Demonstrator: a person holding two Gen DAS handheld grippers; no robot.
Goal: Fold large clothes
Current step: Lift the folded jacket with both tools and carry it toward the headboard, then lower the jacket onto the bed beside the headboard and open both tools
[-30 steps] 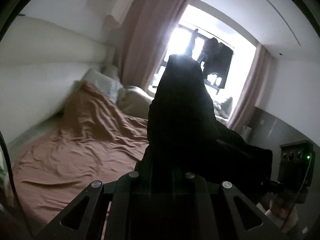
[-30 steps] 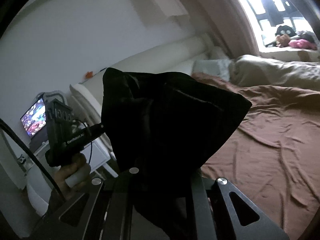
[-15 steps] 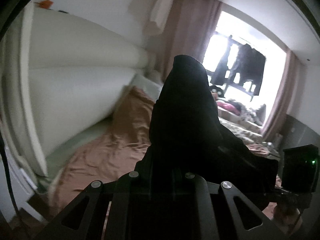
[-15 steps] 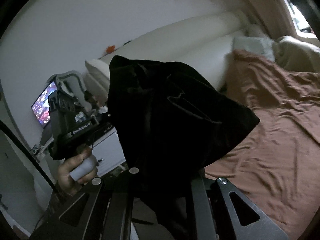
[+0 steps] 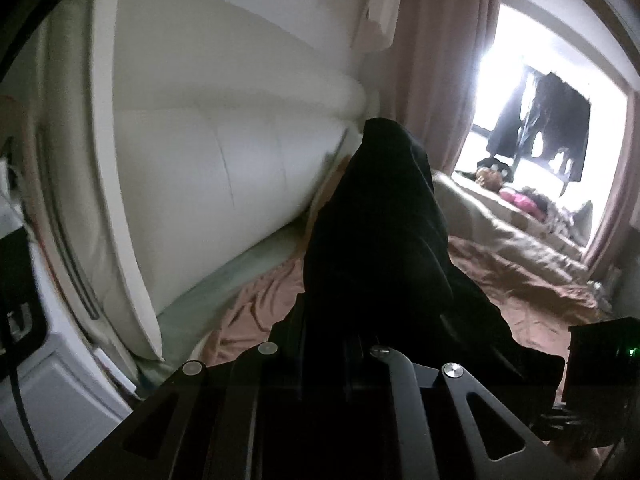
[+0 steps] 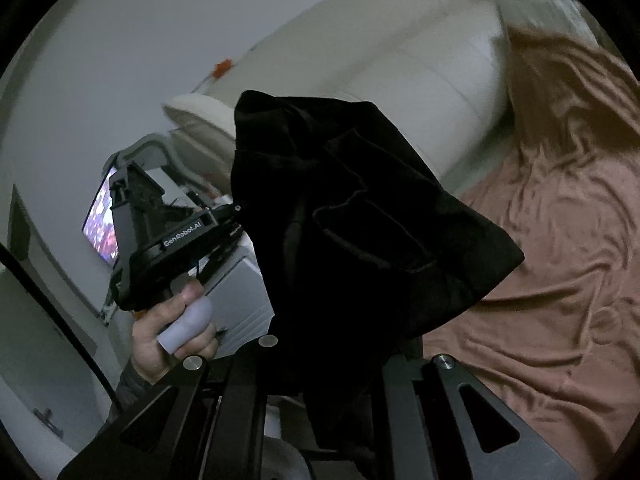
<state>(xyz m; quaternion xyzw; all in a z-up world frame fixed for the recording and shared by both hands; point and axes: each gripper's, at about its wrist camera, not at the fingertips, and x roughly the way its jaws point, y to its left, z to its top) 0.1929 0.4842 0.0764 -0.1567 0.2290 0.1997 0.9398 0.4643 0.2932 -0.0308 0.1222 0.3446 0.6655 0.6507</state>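
Both grippers clamp the black garment (image 5: pixel 384 240), held in the air above the brown bedsheet (image 6: pixel 560 260): left gripper (image 5: pixel 340 332) and right gripper (image 6: pixel 340 352) closed on bunched cloth. Versus a second ago, both views swung toward the white headboard (image 5: pixel 220 160), now closer; window shifted right.

Dim fisheye views (edges smeared), window (image 5: pixel 552 92) glaring white.

black garment (image 6: pixel 352 216), brown sheet (image 6: pixel 560 280), cream headboard (image 5: pixel 224 152)
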